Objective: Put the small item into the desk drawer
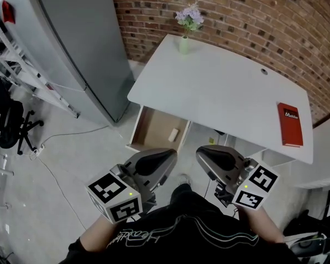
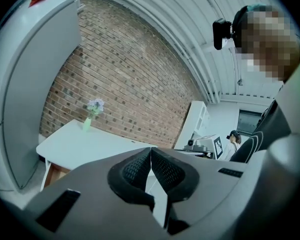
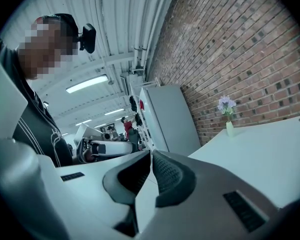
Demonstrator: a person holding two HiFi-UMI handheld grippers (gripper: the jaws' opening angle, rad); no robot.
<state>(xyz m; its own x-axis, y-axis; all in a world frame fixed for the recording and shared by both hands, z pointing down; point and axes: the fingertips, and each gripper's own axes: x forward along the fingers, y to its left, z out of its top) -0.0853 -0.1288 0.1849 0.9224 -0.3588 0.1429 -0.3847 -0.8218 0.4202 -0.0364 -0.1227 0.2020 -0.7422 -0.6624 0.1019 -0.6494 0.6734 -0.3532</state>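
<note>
Drawer (image 1: 154, 128) open, small item (image 1: 173, 135) inside — left claw (image 1: 172, 154) and right claw (image 1: 200, 153) closed empty, held clear, job seemingly done.

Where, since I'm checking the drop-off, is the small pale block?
Head view: the pale block lies in the open drawer, near its right wall, below the desk's left front edge.

There is one desk (image 1: 220, 87) with one open drawer (image 1: 148, 126), and one item (image 1: 173, 134) inside it. On the desk are one vase (image 1: 184, 44) at 11 o'clock and one book (image 1: 290, 124) at 3 o'clock. There are two grippers, the left gripper (image 1: 166, 155) and the right gripper (image 1: 203, 154). There is also one cabinet (image 1: 71, 43) and one chair (image 1: 11, 125).
</note>
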